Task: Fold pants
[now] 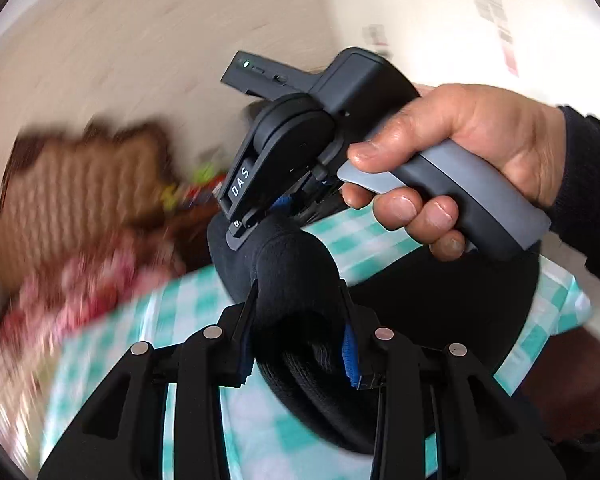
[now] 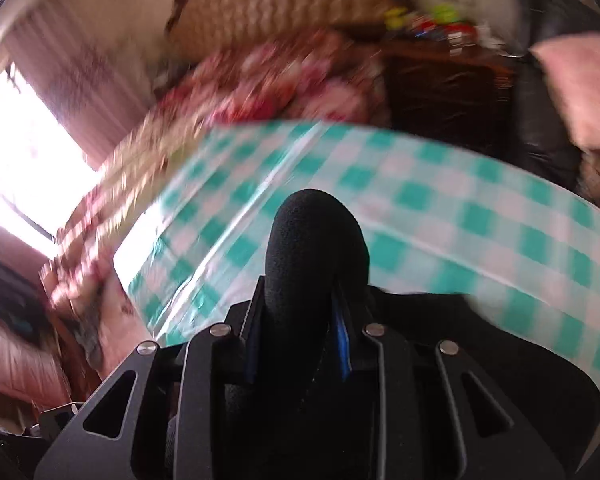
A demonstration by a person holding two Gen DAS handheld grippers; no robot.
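Observation:
The black fleece pants (image 1: 292,256) hang bunched above the table with the green-and-white checked cloth (image 1: 364,236). In the left wrist view my left gripper (image 1: 299,286) is shut on a thick fold of them, a ribbed band showing below its fingers. Just beyond, a hand (image 1: 460,140) holds my right gripper (image 1: 256,220), which pinches the same fabric close by. In the right wrist view the right gripper (image 2: 314,292) is shut on a rounded hump of the pants (image 2: 316,232) over the checked cloth (image 2: 420,208). The rest of the garment is hidden below the grippers.
A floral fabric (image 2: 268,84) and a brown woven cushion (image 2: 276,0) lie beyond the table's far edge. A dark wooden cabinet (image 2: 444,88) with small colourful items stands behind. A pink cushion (image 2: 580,88) is at the right, a bright window (image 2: 20,152) at the left.

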